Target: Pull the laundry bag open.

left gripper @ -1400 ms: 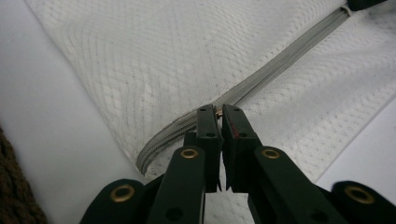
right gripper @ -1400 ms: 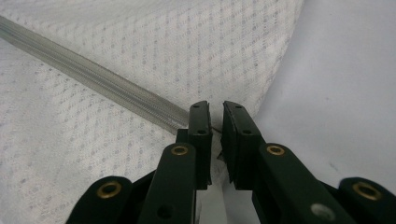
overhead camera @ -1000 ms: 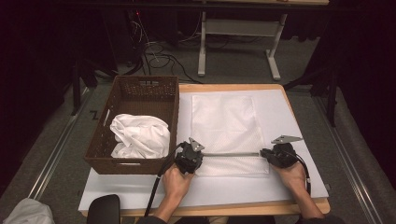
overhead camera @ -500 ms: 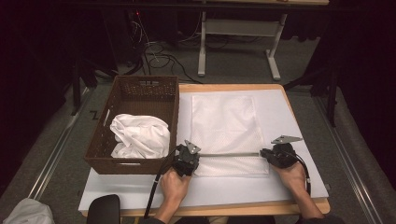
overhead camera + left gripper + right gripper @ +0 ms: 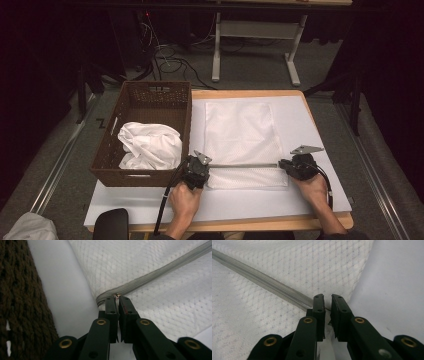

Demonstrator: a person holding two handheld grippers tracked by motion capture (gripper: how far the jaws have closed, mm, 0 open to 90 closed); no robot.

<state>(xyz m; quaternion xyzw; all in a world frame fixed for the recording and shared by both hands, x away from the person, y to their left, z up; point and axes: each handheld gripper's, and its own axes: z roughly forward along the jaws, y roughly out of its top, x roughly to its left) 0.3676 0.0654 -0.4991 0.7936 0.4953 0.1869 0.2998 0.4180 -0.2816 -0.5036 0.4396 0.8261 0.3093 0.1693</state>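
Beside the mesh bag (image 5: 243, 142), the basket's (image 5: 150, 97) near wall hides the lower part of the white cloth (image 5: 150, 145), the zipper's (image 5: 152, 276) ends vanish between each tongs' black jaws, and the desk's (image 5: 300, 200) near edge is partly hidden by the forearms.

No legible text, label, brand, number or sign in any view. Checked surfaces: white mesh bag (image 5: 243, 135) ahead of the claws, plain; its grey zipper (image 5: 160, 272), no marking readable; woven basket (image 5: 150, 100) beside the left claw (image 5: 117, 298), no tag lettering readable; tabletop (image 5: 320, 125) cover blank.
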